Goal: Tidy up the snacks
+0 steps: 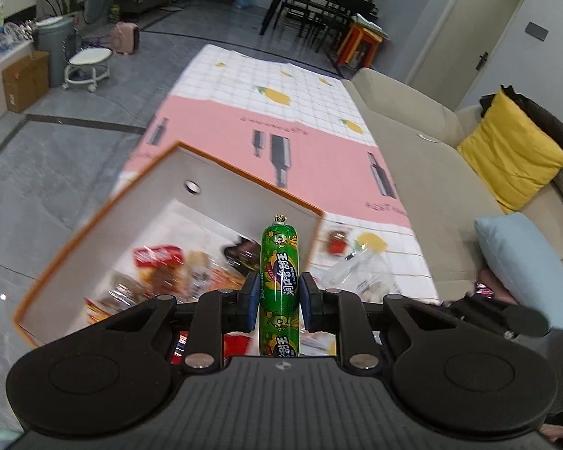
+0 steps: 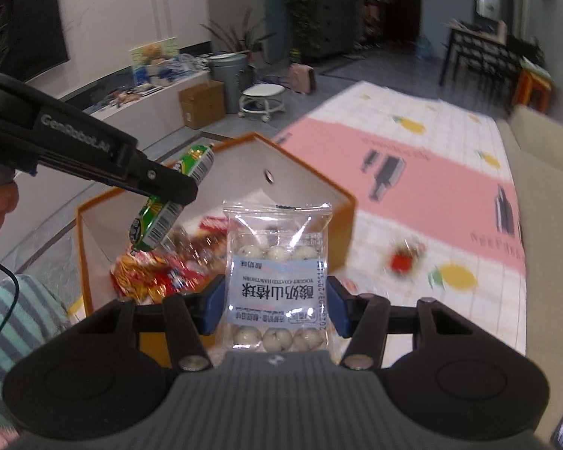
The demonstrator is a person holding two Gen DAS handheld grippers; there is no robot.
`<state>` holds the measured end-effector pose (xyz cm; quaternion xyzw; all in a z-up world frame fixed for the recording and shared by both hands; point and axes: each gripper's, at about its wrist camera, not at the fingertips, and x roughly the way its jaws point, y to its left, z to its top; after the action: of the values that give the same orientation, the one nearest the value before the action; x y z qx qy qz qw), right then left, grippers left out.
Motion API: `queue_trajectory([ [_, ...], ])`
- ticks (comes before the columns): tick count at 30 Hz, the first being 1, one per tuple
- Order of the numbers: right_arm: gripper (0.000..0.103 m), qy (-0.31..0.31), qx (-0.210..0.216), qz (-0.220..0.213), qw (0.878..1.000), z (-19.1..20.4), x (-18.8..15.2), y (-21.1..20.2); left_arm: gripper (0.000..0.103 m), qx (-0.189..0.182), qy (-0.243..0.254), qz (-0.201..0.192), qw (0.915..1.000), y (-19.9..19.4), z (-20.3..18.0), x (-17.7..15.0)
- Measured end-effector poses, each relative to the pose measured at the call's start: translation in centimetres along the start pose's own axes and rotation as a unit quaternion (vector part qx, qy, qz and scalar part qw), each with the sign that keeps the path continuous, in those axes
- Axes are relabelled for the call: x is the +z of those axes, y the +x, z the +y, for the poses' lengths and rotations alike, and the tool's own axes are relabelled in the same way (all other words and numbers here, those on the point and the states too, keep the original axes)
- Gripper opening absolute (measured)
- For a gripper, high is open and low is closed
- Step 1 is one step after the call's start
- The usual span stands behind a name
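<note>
Mostly done I'd say: orange-rimmed white cardboard box [image 1: 206,176] already holds plenty of packets. Left gripper [image 1: 279,296] clamps a green sausage stick [image 1: 279,262] above it, right gripper [image 2: 275,300] pinches a clear hawthorn-ball bag [image 2: 277,262]; a red-wrapped snack [image 2: 403,260] waits on the tablecloth.

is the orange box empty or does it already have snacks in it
Not empty. The orange box is open-topped, and several snack packets lie on its floor in both views; how full is unclear through blur.
</note>
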<state>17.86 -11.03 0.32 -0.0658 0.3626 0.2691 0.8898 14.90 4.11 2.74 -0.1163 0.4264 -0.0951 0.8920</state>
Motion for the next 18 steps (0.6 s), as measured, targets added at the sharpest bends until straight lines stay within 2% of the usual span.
queue_trajectory([
  [6,0.053,-0.064,0.008,-0.003,0.998,2.1,4.1,2.2,0.024,0.023,0.008,0.002,0.9997,0.2,2.3,2.0],
  [11,0.053,-0.088,0.026,0.004,0.996,2.3,7.2,4.8,0.024,0.056,0.015,0.011,0.9982,1.8,4.6,3.2],
  [18,0.053,-0.129,0.030,0.051,0.990,2.0,9.4,10.5,0.024,0.063,0.017,0.048,0.9967,6.0,7.1,3.7],
])
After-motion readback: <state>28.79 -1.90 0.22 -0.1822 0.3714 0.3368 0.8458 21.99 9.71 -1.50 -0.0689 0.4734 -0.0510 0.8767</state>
